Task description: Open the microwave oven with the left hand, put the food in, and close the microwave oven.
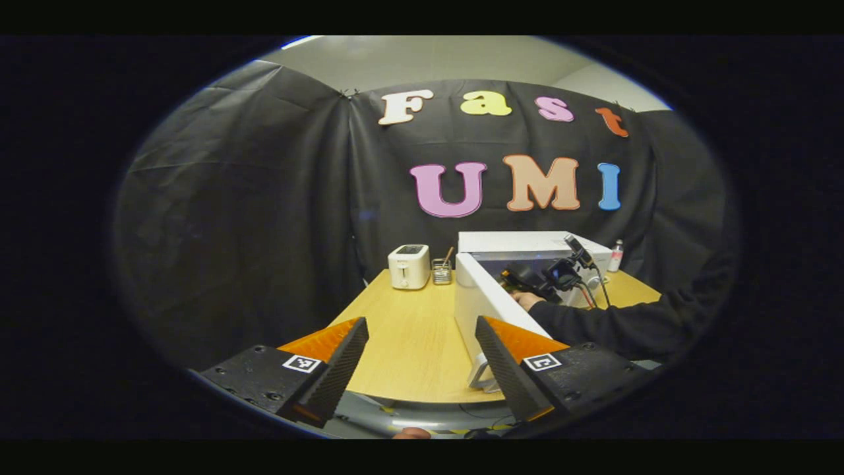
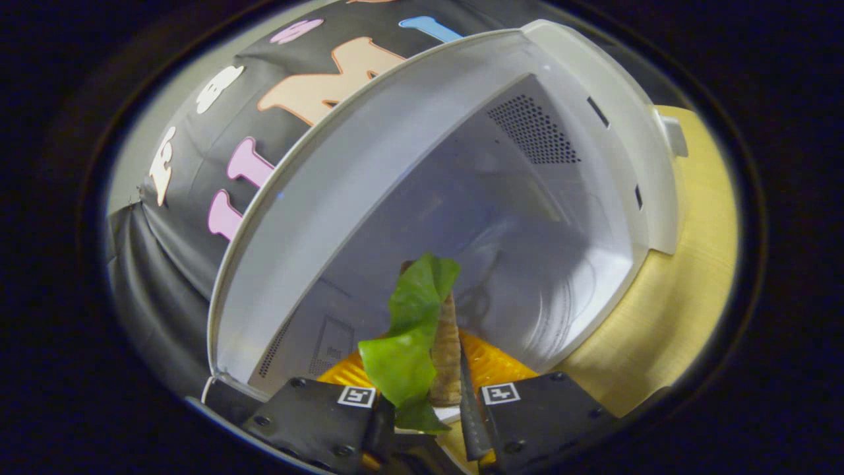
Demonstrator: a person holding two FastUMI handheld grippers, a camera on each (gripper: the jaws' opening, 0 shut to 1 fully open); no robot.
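Between the right gripper's (image 2: 432, 412) two fingers sits the food (image 2: 422, 336), a piece with a green leaf folded over a ridged tan layer, and both fingers press against it from either side. It is held at the mouth of the microwave oven (image 2: 461, 198), whose pale cavity opens wide ahead in the right gripper view, with vent holes on the inner wall and a round turntable faintly visible on the floor. In the left gripper view the same oven (image 1: 527, 244) stands on a wooden table (image 1: 409, 336) with its white door (image 1: 488, 303) swung out toward the camera, and a hand in a dark sleeve (image 1: 620, 323) holds the other gripper inside the opening. The left gripper (image 1: 422, 363) hovers near the table's front edge with its fingers spread wide apart and nothing between them; its one finger (image 1: 501, 363) lies just beside the door's outer end, though contact cannot be judged. Farther back on the table are a white toaster (image 1: 409, 266), a small holder with utensils (image 1: 442, 270) beside it, and a little bottle (image 1: 616, 255) past the oven.
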